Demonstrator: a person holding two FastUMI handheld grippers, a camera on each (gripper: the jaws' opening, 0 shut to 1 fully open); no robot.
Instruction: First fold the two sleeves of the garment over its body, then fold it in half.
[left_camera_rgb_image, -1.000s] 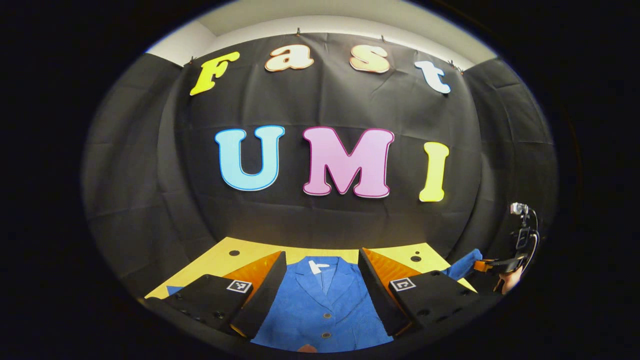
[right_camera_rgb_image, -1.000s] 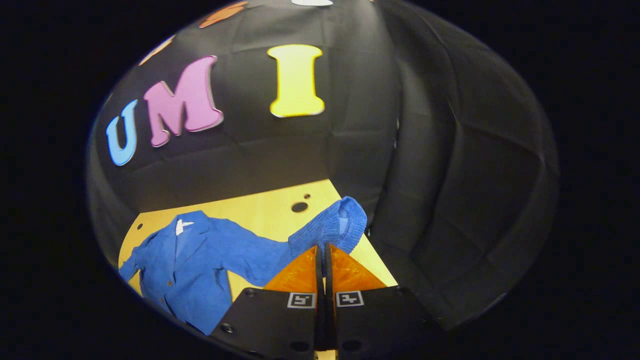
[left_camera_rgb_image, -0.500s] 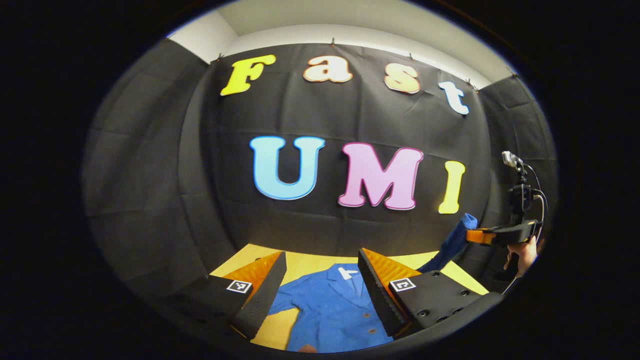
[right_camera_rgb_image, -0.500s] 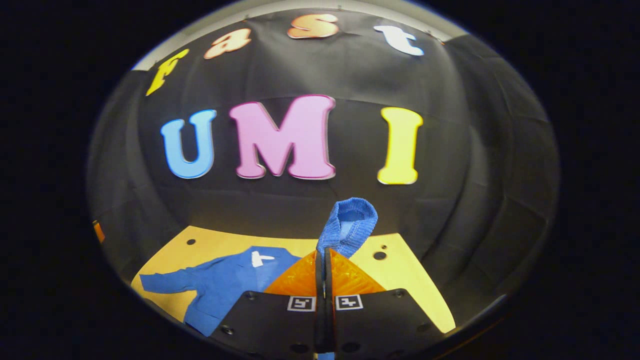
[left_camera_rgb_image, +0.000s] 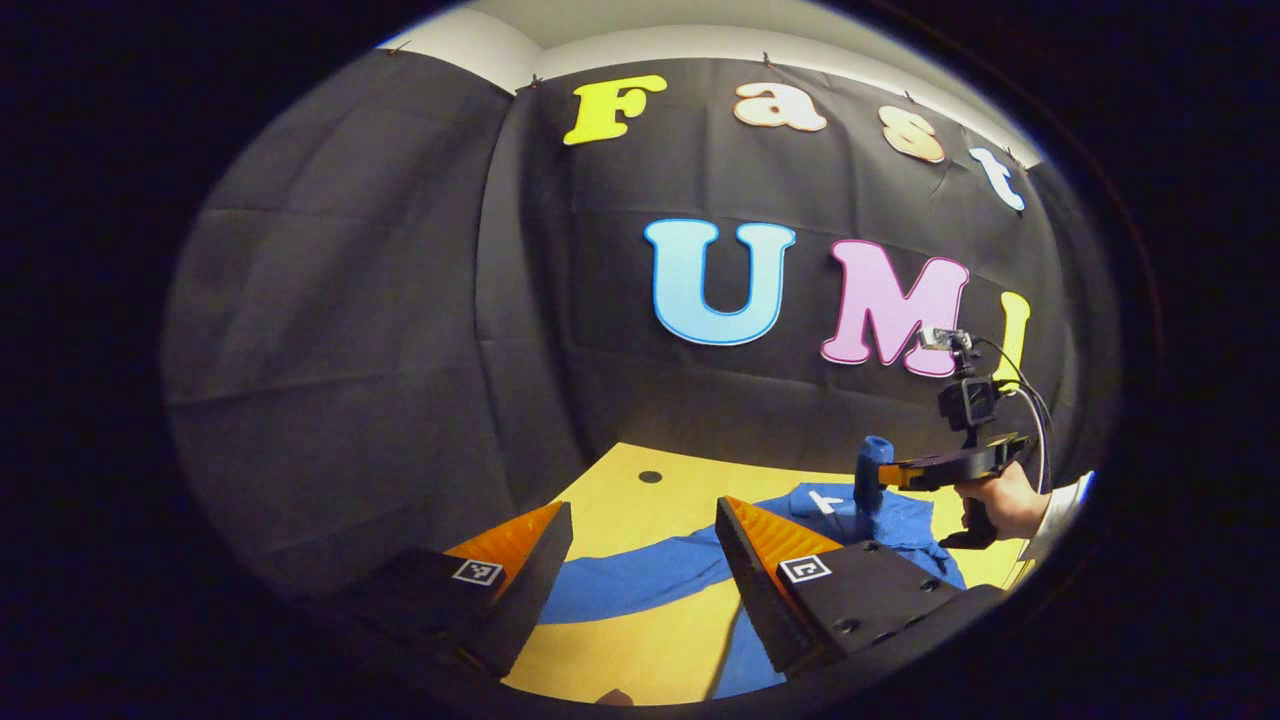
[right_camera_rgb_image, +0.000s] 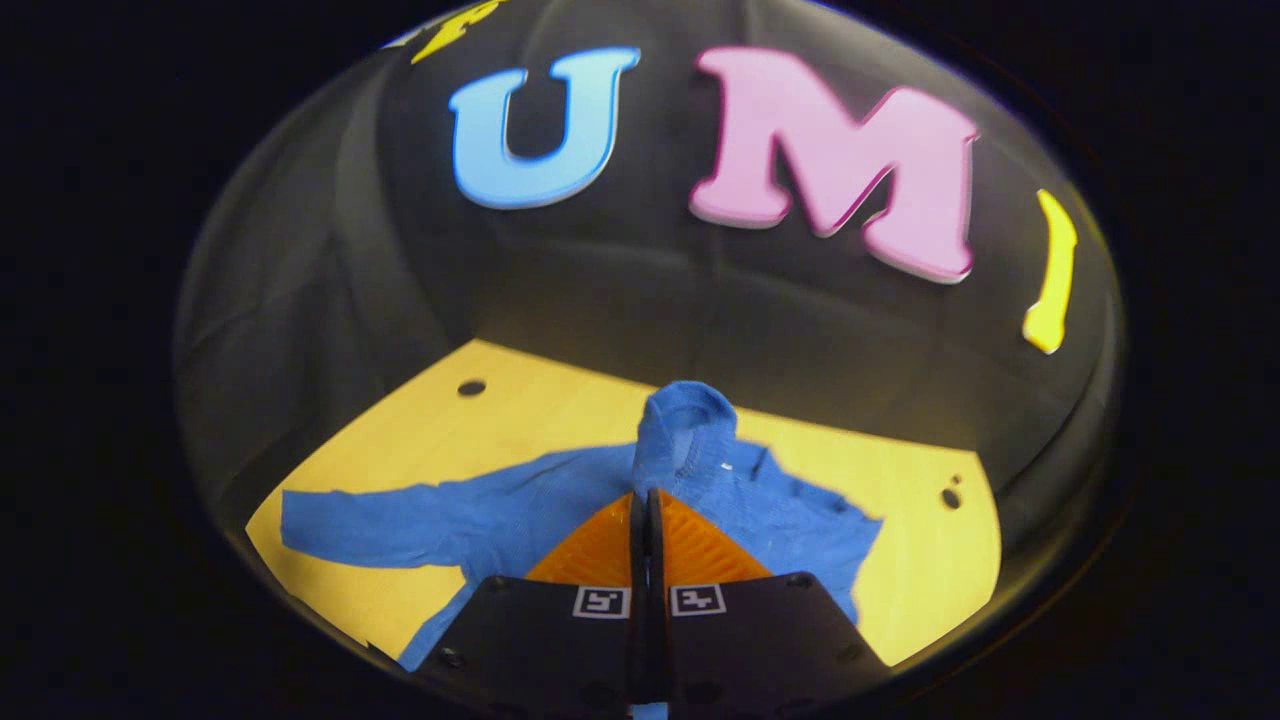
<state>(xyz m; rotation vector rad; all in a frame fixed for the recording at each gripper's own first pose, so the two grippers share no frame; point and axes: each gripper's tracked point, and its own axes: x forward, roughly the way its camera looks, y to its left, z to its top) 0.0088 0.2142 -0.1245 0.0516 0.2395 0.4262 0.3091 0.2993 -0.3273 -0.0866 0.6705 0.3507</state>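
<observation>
The yellow tabletop (right_camera_rgb_image: 920, 560) carries a blue garment (right_camera_rgb_image: 800, 520) spread flat, its far sleeve (right_camera_rgb_image: 380, 525) stretched out sideways. The right gripper (right_camera_rgb_image: 642, 510), fingers clamped on the other sleeve's cuff (right_camera_rgb_image: 685, 425), holds it above the body: the first sleeve fold is in hand. Next it likely lowers and releases. The left gripper (left_camera_rgb_image: 640, 560) hovers with fingers apart, above the outstretched sleeve.

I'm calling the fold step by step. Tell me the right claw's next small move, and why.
Probably lower the right claw and open it, laying the sleeve on the jacket. It is shut on the cuff, which is held up over the jacket's body. The other sleeve lies flat on the table, with the left claw open near it.
</observation>
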